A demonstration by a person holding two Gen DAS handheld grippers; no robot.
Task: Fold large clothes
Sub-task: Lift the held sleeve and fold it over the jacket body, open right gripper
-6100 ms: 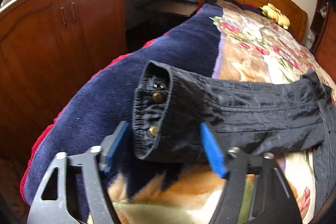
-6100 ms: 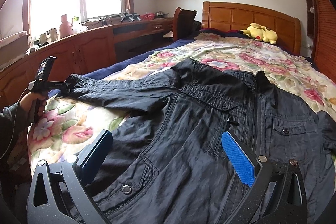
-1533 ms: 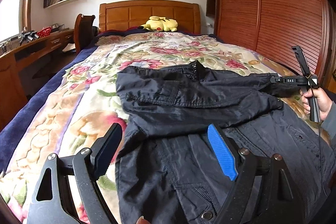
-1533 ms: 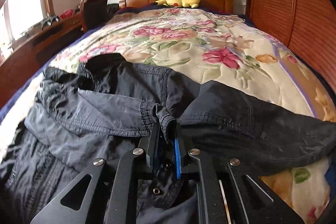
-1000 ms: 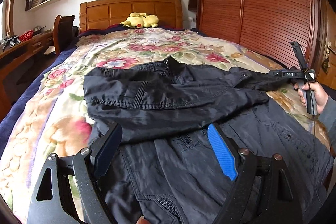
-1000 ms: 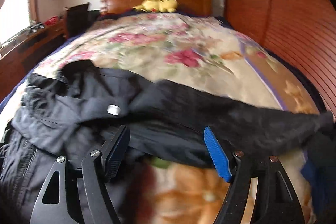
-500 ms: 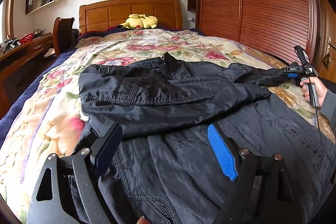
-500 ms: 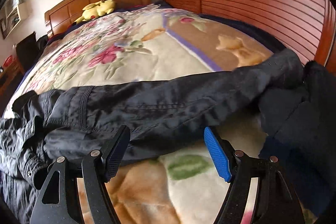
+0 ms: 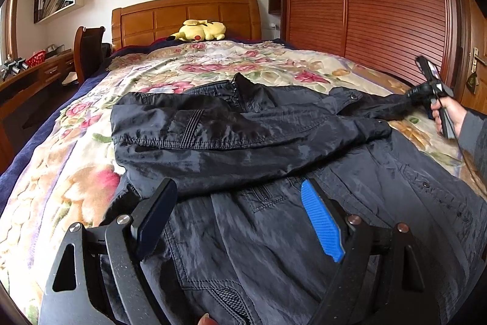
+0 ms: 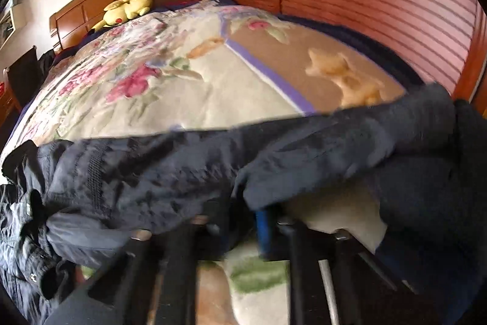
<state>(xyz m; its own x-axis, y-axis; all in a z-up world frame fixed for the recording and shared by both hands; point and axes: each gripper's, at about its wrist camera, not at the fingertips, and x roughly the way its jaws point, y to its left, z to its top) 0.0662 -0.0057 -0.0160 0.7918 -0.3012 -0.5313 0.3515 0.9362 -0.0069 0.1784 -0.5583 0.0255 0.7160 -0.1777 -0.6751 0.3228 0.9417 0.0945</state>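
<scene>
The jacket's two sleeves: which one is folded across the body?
The sleeve nearer the desk side lies across the jacket. The other sleeve stretches outward, pinched in the right gripper.

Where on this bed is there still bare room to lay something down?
Free: the floral blanket between the jacket collar and the yellow plush toy, plus the strip along its left. Crowded: the near half, covered by the jacket.

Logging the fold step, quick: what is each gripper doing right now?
Left gripper: open, holding nothing, over the jacket.
Right gripper: just closed on the jacket's outstretched sleeve.
</scene>
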